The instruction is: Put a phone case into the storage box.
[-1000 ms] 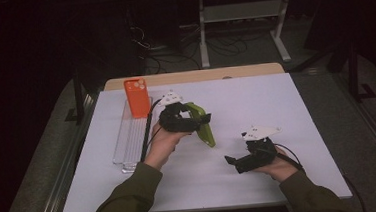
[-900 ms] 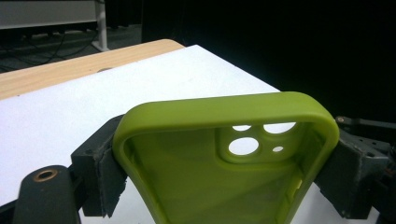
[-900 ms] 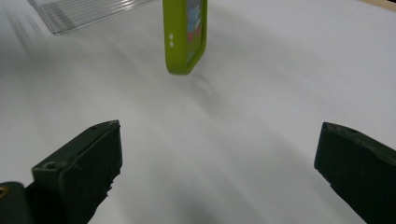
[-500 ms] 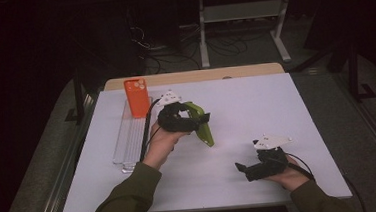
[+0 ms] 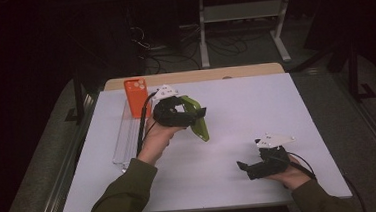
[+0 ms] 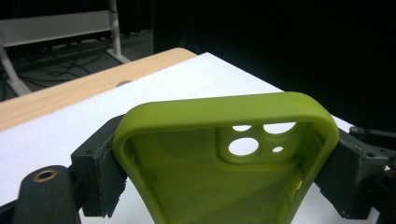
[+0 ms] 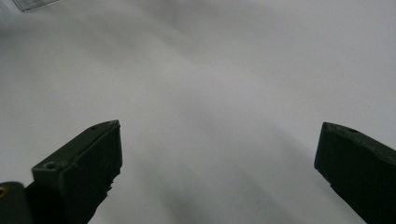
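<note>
A green phone case is clamped across its width in my left gripper above the white table's middle left. In the left gripper view the green phone case faces me with its hollow side and camera cut-outs, both pads pressing its long edges. My right gripper rests low at the table's front right, pointing left. In the right gripper view, the right gripper has its jaws wide apart with only bare white table between them.
An orange phone stands at the far end of a clear plastic tray along the table's left side. A wooden strip borders the far edge. A white shelf frame stands on the dark floor behind.
My right gripper has moved toward the front right of the table and sunk a little. The left gripper with the green case has stayed put.
</note>
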`<state>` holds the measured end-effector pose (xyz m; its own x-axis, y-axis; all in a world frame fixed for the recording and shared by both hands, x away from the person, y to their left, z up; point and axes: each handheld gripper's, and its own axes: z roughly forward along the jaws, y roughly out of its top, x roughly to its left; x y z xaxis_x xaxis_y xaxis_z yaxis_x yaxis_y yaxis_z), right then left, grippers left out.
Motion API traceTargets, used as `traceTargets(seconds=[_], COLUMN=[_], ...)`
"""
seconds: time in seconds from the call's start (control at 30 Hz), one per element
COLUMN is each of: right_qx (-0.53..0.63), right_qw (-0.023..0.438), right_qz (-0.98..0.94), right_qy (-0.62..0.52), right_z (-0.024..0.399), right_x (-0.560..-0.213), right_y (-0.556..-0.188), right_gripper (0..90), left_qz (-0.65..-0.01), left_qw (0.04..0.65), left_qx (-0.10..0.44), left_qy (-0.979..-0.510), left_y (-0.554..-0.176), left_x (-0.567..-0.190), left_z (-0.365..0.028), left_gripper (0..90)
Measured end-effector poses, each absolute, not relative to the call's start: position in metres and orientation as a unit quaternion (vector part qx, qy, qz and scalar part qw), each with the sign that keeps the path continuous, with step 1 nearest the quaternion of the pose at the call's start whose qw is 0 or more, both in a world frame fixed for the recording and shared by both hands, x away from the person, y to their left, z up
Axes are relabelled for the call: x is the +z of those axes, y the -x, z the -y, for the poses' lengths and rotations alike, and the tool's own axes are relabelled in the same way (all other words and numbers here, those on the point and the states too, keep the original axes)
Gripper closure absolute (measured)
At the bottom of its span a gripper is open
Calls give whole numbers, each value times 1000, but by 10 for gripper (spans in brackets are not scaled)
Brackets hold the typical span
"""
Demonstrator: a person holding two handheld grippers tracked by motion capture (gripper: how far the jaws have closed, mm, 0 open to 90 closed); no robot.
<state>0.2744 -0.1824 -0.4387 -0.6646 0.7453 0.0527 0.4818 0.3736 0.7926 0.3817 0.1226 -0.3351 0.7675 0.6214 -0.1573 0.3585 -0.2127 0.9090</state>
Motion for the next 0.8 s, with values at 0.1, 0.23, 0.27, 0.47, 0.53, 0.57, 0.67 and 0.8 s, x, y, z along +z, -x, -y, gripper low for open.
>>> traceTargets(seconds=[0.1, 0.23, 0.27, 0.47, 0.53, 0.57, 0.67, 0.8], right_qx=[414, 418, 417, 419, 418, 418, 418, 419], right_qw=[164, 163, 162, 161, 161, 161, 160, 160], right_qz=[-813, -811, -811, -812, -812, -812, -812, -812], right_qy=[-375, -377, -376, -374, -374, -374, -374, -375], right_z=[183, 182, 183, 182, 182, 182, 182, 182], right_x=[-439, -438, -438, -438, -438, -438, -438, -438], right_y=[-275, -275, -275, -275, -275, -275, -275, -275], right_gripper=[4, 4, 4, 4, 4, 4, 4, 4], left_qz=[-317, -321, -323, -325, -327, -328, -332, -338], left_qw=[541, 543, 542, 538, 536, 536, 534, 530], left_qx=[129, 135, 138, 154, 159, 162, 172, 185], left_qy=[-769, -764, -764, -763, -762, -761, -759, -755], left_y=[-385, -389, -390, -396, -397, -398, -401, -403], left_x=[-327, -315, -312, -298, -295, -293, -289, -284], left_z=[-128, -134, -135, -145, -148, -149, -154, -162], left_gripper=[146, 145, 146, 146, 146, 146, 146, 146])
